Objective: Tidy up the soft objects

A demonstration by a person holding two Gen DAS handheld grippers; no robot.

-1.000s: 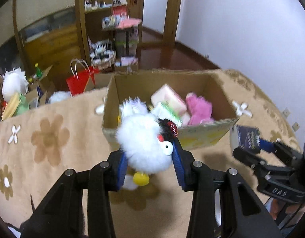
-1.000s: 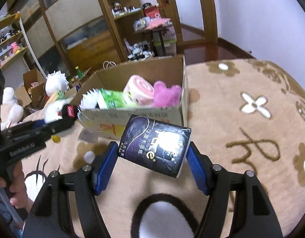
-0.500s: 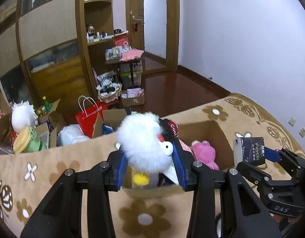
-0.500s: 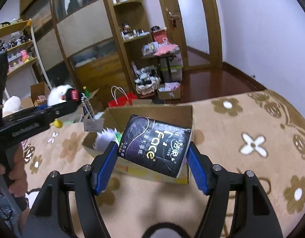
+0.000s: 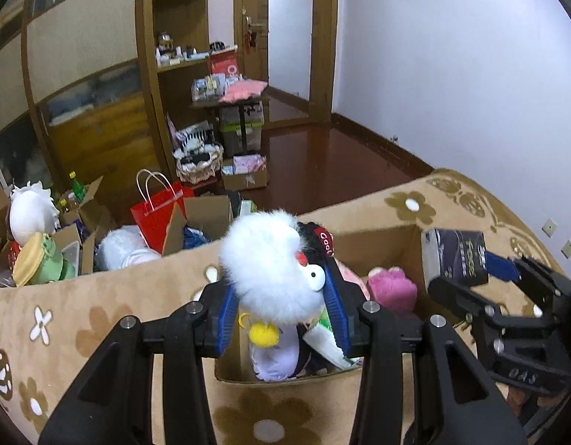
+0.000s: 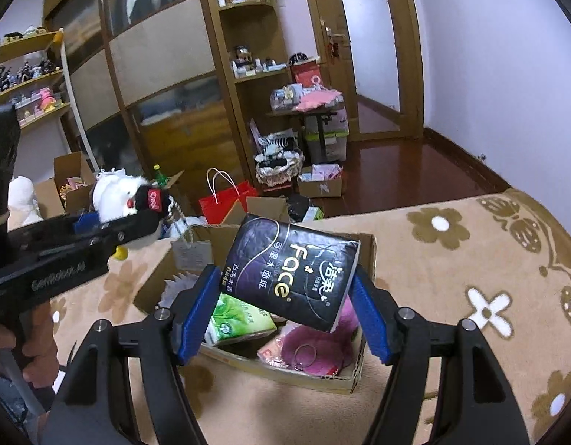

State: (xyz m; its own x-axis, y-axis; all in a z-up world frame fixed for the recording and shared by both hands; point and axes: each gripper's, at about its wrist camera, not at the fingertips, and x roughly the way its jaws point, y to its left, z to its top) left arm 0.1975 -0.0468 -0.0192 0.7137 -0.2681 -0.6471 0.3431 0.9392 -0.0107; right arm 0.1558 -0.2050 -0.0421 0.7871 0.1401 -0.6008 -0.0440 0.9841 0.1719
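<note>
My left gripper (image 5: 281,319) is shut on a fluffy white plush toy (image 5: 270,267) with a black cap and holds it above the open cardboard box (image 5: 378,239). My right gripper (image 6: 283,311) is shut on a dark purple tissue pack (image 6: 292,270) and holds it tilted over the same cardboard box (image 6: 311,376). Inside the box lie a green tissue pack (image 6: 240,320), a pink plush (image 5: 391,289) and a white plush (image 5: 274,356). The right gripper with its pack also shows in the left wrist view (image 5: 459,259). The left gripper with its toy also shows in the right wrist view (image 6: 137,200).
The box sits on a beige flowered blanket (image 6: 471,259). Beyond its far edge the floor holds a red gift bag (image 5: 155,211), cardboard boxes with toys (image 5: 36,256) and a wooden shelf unit (image 5: 174,55). A white wall (image 5: 452,74) is to the right.
Both grippers have risen and moved forward, from low in front of the box to above it. Each keeps its hold.
</note>
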